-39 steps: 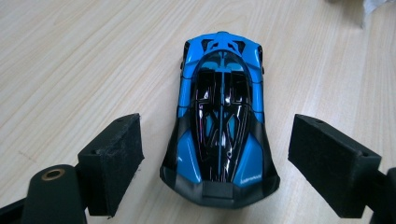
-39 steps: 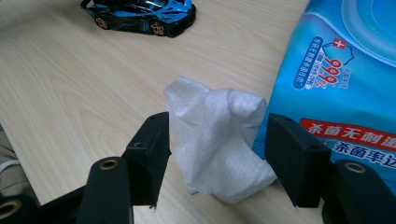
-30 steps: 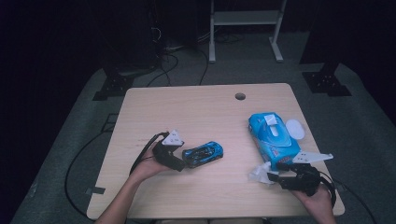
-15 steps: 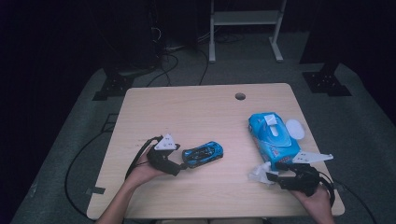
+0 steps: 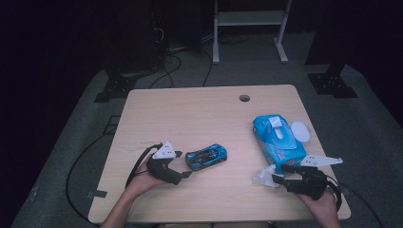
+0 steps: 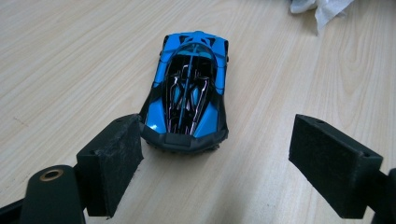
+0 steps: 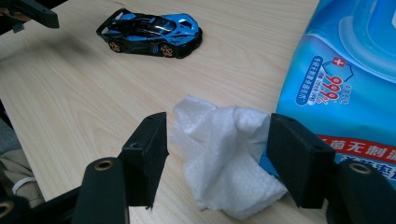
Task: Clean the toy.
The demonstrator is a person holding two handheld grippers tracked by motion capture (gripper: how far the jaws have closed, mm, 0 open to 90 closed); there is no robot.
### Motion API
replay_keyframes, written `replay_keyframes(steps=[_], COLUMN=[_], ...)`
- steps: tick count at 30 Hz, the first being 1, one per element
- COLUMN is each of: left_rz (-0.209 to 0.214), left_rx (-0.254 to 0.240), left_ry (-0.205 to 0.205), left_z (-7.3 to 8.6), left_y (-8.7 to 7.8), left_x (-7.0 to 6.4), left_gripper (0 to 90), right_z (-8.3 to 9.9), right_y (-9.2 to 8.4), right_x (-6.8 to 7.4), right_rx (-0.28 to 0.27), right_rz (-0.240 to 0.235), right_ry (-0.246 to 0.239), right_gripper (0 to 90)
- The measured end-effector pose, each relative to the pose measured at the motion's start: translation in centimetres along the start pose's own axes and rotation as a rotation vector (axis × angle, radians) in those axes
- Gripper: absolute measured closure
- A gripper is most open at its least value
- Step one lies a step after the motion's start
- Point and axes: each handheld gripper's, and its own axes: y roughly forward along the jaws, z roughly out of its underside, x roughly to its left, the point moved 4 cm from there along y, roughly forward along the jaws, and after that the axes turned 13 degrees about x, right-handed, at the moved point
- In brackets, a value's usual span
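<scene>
A blue and black toy car (image 5: 206,156) (image 6: 189,100) stands on the wooden table (image 5: 199,114), left of centre. My left gripper (image 5: 181,164) (image 6: 217,126) is open just behind the car's tail; its left pad (image 6: 112,163) is close to the car's rear corner. A crumpled white wipe (image 5: 263,175) (image 7: 219,158) lies on the table beside a blue wet-wipe pack (image 5: 278,137) (image 7: 345,84). My right gripper (image 5: 280,174) (image 7: 218,123) is open, its jaws standing on either side of the wipe. The car (image 7: 152,30) appears far off in the right gripper view.
The pack's white lid (image 5: 300,130) is flipped open to its right, and a wipe pokes out of the top. A round cable hole (image 5: 244,98) is near the table's far edge. Cables and stand feet lie on the dark floor behind.
My left gripper has drawn back from the car toward the person. The car stays where it was. The right gripper and the wipe have kept still.
</scene>
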Motion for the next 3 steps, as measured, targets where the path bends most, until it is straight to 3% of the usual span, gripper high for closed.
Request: replay_keyframes(steps=[3], left_rz=[0.019], left_rx=[-0.03], left_ry=[-0.023], left_z=[0.49], left_y=[-0.1], left_x=[-0.37], left_gripper=[16.6], right_z=[0.04], right_y=[-0.01], right_x=[0.04], right_rx=[-0.004], right_rz=[0.0], right_ry=[-0.001], right_gripper=[37.2])
